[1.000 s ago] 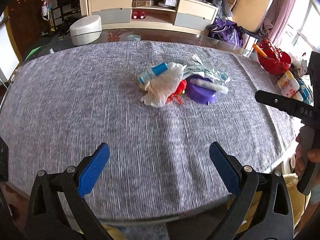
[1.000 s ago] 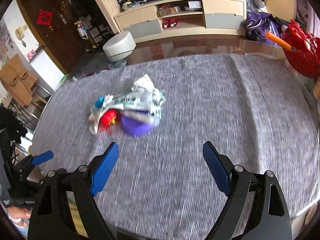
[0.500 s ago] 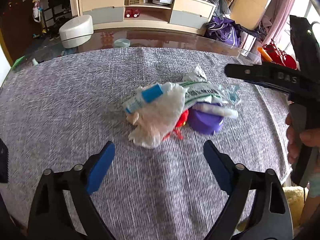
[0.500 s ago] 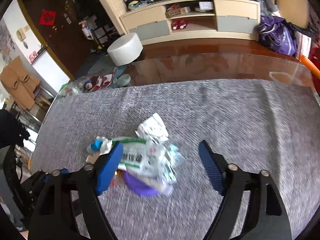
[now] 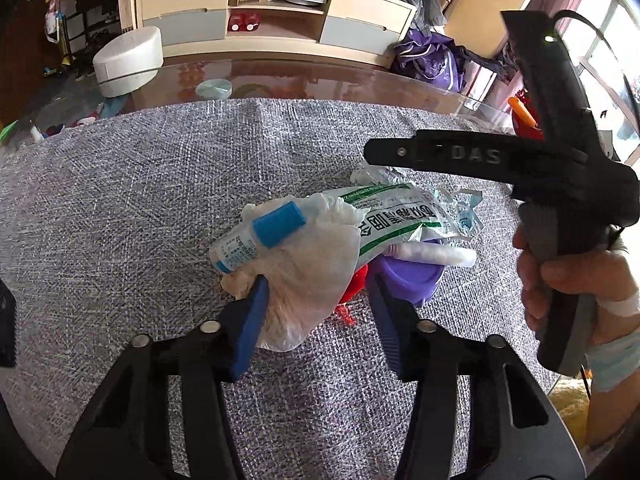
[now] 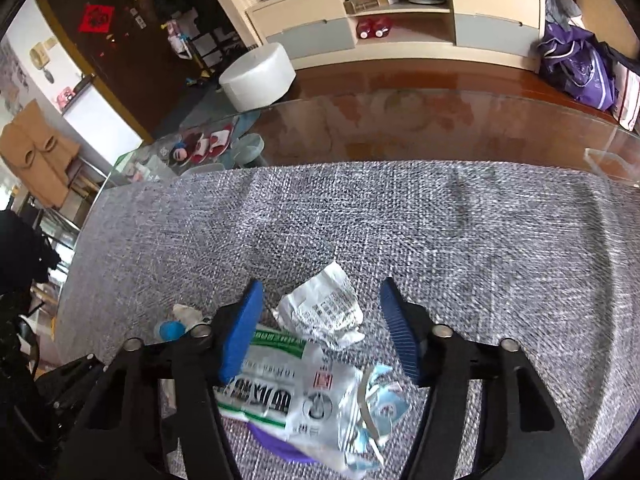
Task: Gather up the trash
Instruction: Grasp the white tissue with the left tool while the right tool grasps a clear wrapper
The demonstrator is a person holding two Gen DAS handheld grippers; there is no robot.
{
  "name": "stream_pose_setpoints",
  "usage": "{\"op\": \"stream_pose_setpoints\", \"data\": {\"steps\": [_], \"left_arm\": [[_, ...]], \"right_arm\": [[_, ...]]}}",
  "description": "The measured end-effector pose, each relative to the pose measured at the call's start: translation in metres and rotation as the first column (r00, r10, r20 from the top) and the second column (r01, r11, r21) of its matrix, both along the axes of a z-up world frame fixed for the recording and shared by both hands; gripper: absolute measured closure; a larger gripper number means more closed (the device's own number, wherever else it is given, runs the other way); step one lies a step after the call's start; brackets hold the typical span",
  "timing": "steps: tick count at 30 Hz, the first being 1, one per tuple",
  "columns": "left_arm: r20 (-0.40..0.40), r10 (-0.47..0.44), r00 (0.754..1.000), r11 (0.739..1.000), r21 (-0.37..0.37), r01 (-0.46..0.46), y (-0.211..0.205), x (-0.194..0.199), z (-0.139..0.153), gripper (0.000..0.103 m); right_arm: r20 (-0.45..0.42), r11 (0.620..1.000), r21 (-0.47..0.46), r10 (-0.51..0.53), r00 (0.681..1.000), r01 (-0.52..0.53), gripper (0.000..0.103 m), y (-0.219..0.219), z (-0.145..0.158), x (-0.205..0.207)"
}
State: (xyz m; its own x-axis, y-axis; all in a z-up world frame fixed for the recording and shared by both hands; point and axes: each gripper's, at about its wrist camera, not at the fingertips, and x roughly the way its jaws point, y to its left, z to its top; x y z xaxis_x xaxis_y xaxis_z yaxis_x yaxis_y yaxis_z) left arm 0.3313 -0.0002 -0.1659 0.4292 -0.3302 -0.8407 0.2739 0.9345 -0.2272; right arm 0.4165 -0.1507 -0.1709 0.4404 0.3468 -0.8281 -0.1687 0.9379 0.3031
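Left wrist view: the left gripper (image 5: 316, 312) stands wide, straddling the crumpled white tissue (image 5: 308, 276) nearest it, seemingly lined up to pinch. Beyond lie a blue-capped tube (image 5: 256, 240), green-printed wrapper (image 5: 396, 220) and purple lid (image 5: 408, 280) on grey cloth (image 5: 140, 200). Farther right, the right gripper (image 6: 320, 332), also wide, brackets a crumpled paper scrap (image 6: 324, 312).

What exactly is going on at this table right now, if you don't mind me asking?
A person with a handheld gripper in each hand is collecting a small pile of trash on a grey tablecloth. The left gripper is open, its fingers straddling a crumpled white tissue. The right gripper is open too, above a crumpled paper scrap and a green-and-white plastic wrapper. Nothing is gripped or lifted yet.
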Motion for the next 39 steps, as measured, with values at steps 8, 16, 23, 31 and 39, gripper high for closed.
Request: {"op": "stream_pose_setpoints", "data": {"steps": [8, 16, 23, 31, 39], "left_arm": [[-0.023, -0.004, 1.0, 1.0, -0.009, 0.004, 0.007, -0.008, -0.005, 0.069], [-0.016, -0.031, 0.999, 0.999, -0.029, 0.03, 0.007, -0.014, -0.003, 0.101], [0.009, -0.015, 1.0, 1.0, -0.027, 0.015, 0.01, -0.021, 0.007, 0.103], [0.033, -0.016, 0.999, 0.999, -0.034, 0.017, 0.013, -0.047, 0.026, 0.103], [0.022, -0.005, 1.0, 0.999, -0.041, 0.006, 0.016, -0.076, 0.032, 0.103]], "right_arm": [[-0.008, 1.0, -0.017, 0.008, 1.0, -0.008, 0.073, 0.004, -0.009, -0.001], [0.021, 1.0, -0.014, 0.02, 1.0, -0.02, 0.079, 0.002, 0.001, -0.01], [0.069, 1.0, -0.013, 0.025, 0.997, -0.024, 0.079, -0.006, 0.024, -0.026], [0.094, 1.0, -0.004, 0.003, 0.996, -0.003, 0.079, -0.019, 0.046, -0.051], [0.111, 1.0, -0.015, -0.022, 0.994, 0.024, 0.079, -0.037, 0.061, -0.083]]}}
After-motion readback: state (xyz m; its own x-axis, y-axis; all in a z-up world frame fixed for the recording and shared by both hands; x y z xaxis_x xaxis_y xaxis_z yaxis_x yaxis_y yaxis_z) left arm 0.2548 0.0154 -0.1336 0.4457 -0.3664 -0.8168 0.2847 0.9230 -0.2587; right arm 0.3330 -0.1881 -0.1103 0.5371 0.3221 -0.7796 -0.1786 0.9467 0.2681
